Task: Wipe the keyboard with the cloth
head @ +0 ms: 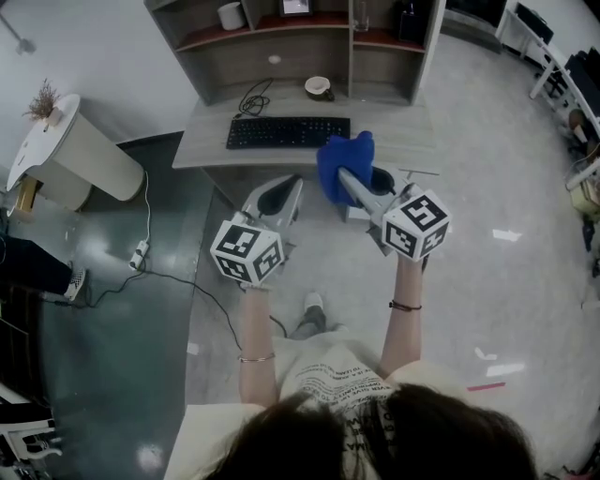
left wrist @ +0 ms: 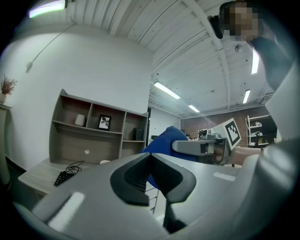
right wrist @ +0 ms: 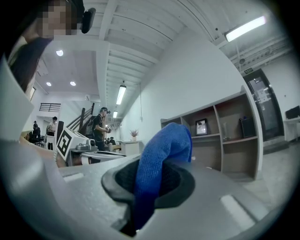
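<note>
A black keyboard (head: pixel 287 132) lies flat on a grey desk (head: pixel 412 131), and shows small at the desk's edge in the left gripper view (left wrist: pixel 61 178). The blue cloth (head: pixel 342 164) bunches up out of my right gripper (head: pixel 351 180), which is shut on it and held in the air just in front of the desk, near the keyboard's right end. The cloth (right wrist: pixel 164 145) runs down between the closed jaws of the right gripper (right wrist: pixel 154 171). My left gripper (head: pixel 279 195) hangs beside it, lower left, shut with nothing in it (left wrist: pixel 152 159). The cloth (left wrist: pixel 164 140) shows beyond it.
A shelf unit (head: pixel 281 47) rises at the desk's back, with a white cup (head: pixel 231 15) and a picture frame (head: pixel 295 7). A small bowl (head: pixel 319 87) and a coiled cable (head: pixel 253 97) lie behind the keyboard. A white round side table (head: pixel 47 150) stands left; a power strip (head: pixel 139 255) lies on the floor.
</note>
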The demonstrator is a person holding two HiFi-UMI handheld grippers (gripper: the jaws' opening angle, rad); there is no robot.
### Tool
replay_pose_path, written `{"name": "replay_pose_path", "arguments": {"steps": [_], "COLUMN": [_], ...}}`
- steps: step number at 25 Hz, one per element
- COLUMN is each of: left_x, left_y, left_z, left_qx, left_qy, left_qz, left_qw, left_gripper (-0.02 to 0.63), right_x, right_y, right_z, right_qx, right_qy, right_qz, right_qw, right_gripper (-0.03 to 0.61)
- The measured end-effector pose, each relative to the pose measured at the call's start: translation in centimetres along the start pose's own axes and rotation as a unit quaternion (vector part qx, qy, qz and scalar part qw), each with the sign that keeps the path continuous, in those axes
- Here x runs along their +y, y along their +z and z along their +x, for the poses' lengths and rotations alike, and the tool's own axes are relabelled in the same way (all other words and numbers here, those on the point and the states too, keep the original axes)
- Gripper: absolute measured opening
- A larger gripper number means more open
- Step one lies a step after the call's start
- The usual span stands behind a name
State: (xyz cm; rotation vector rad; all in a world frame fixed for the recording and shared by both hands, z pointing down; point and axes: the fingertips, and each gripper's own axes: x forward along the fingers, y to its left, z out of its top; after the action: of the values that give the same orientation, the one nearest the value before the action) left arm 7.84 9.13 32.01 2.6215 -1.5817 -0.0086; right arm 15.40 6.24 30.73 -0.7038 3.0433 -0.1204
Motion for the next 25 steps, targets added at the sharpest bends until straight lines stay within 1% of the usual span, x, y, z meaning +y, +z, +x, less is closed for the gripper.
{"name": "replay_pose_path", "arguments": {"steps": [10,20,25], "left_x": [5.4,9.4,10.9], "left_y": [0.2,0.3,0.0], "left_z": [2.7,3.8,4.0], "left_qx": [0.006,0.004,0.005], "left_qy": [-0.021,-0.036,-0.045], "left_qz": [-0.006,-0.009,-0.013], "left_qw": [0.9998,0.9993,0.9989], "left_gripper": [0.002,0.002,0.002], "right_x": [-3.1,-4.0,-4.3], "right_y": [-0.1,-0.2,-0.9], "right_z": [4.9,8.9,10.2], "right_qx": [0.004,0.007,0.004], "right_qy": [-0.026,-0.039,-0.049], "right_qz": [0.009,0.009,0.023], "right_qw": [1.0,0.999,0.999], "right_gripper": [0.058,0.058,0.058]}}
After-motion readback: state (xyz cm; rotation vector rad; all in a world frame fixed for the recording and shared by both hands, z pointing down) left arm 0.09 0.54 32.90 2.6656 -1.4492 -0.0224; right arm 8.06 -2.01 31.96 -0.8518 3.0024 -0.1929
